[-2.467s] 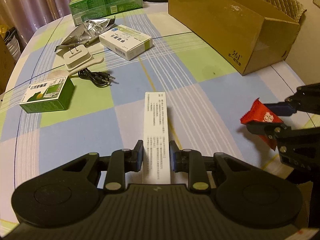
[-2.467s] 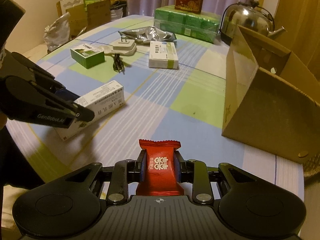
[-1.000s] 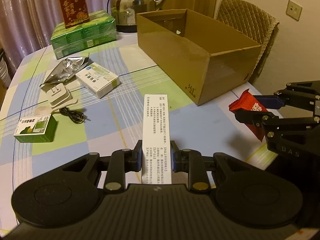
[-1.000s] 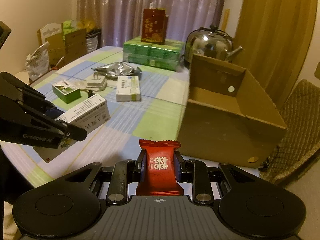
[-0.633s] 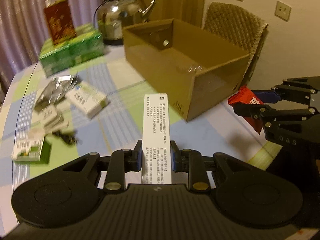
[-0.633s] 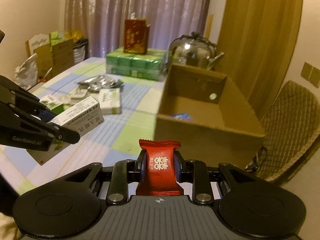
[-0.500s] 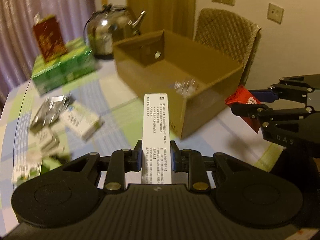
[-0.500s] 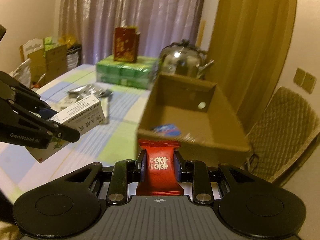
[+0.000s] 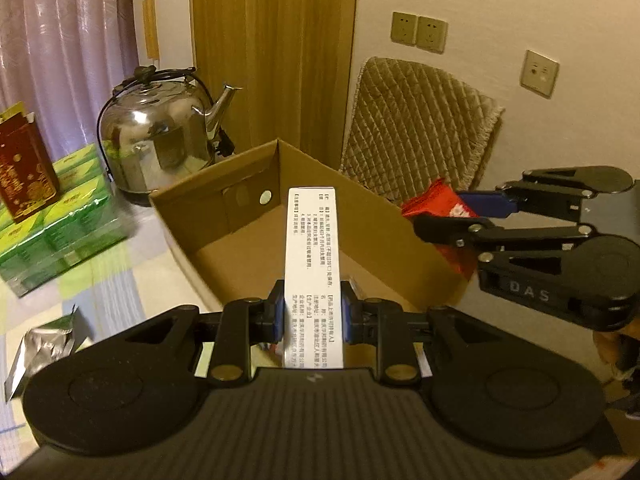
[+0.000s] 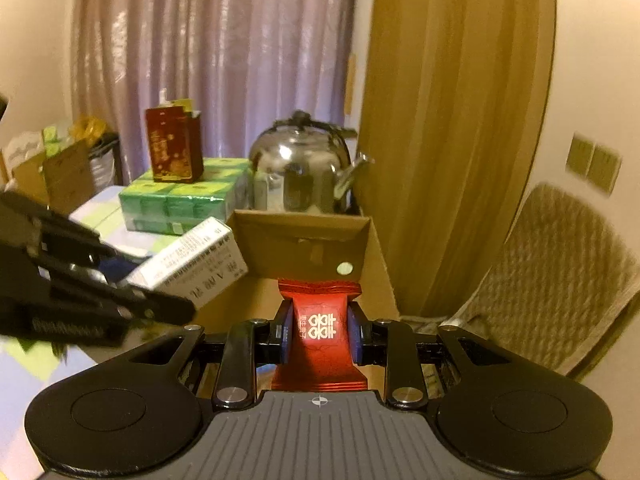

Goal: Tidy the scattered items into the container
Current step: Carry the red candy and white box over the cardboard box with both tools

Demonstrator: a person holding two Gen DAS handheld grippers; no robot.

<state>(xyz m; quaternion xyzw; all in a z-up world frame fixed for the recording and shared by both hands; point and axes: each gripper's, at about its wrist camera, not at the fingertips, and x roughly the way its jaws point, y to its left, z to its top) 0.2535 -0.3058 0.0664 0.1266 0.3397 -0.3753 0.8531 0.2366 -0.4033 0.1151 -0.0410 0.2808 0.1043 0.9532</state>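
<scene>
Filling the middle of both views, the open cardboard box (image 9: 256, 184) stands on the checked bench (image 9: 120, 280) with its mouth facing up. At about 10 o'clock from it in the left wrist view sit a steel kettle (image 9: 160, 140) and a stack of green packs (image 9: 60, 236).

The left gripper (image 9: 313, 316) has its jaws clamped on a long white carton (image 9: 313, 260), whose long axis points toward 12 o'clock, straight out over the box's near wall and above its interior. The right gripper (image 10: 319, 336) has its jaws pinched on a red candy wrapper (image 10: 319, 320), which sits at 3 o'clock from the carton, just over the box's right rim.

Both loads look poised above the opening; the carton seems deeper over it, so the left hand appears better placed to let go first.
</scene>
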